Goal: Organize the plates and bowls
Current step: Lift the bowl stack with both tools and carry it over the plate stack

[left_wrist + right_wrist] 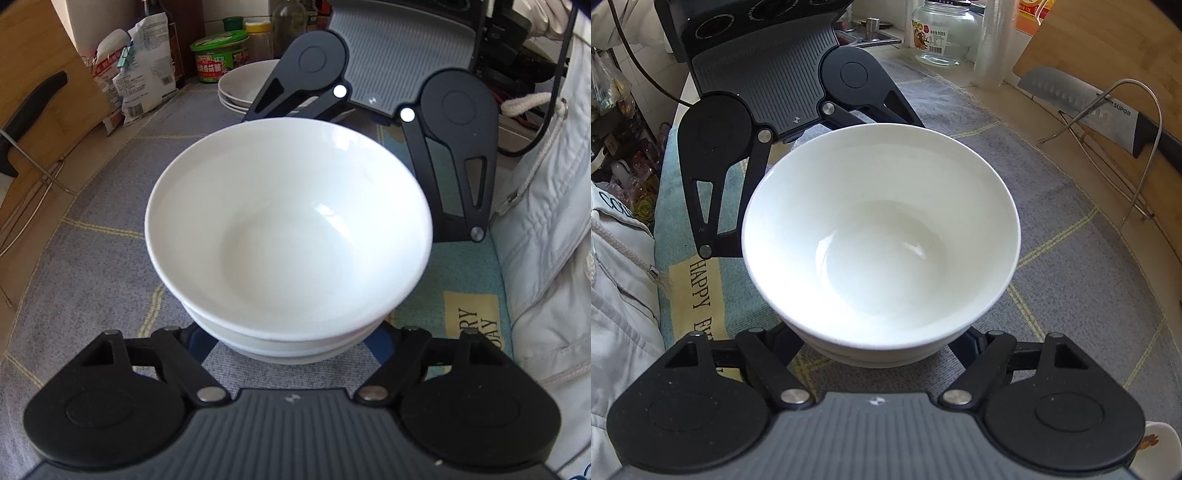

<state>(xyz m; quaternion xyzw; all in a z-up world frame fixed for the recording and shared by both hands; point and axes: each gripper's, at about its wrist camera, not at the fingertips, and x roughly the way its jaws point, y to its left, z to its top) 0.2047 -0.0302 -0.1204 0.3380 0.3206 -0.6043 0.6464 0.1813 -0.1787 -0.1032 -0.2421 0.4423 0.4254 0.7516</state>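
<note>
The stack of glossy white ceramic bowls (288, 236) sits in front of you on the grey woven cloth with thin yellow lines (92, 258), and you have one gripper on each side of it. Your left gripper (291, 332) reaches in low from the near edge of its own view, its two black arms closed in against the lower bowls of the stack; the fingertips themselves are hidden under the rim, so you cannot see the exact contact, but the jaws stand at a middling width that fits the stack and grip it. Your right gripper (882, 339) does the same from the opposite side, its arms disappearing beneath the top bowl, also at a middling width on the stack. In the left wrist view a second pile of shallow white dishes (240, 86) lies farther back on the cloth, partly behind your right gripper, near a green-lidded round tub (218, 55). In the right wrist view a steel knife with a black handle (1108, 114) leans in a wire rack against a wooden cutting board (1108, 44).
</note>
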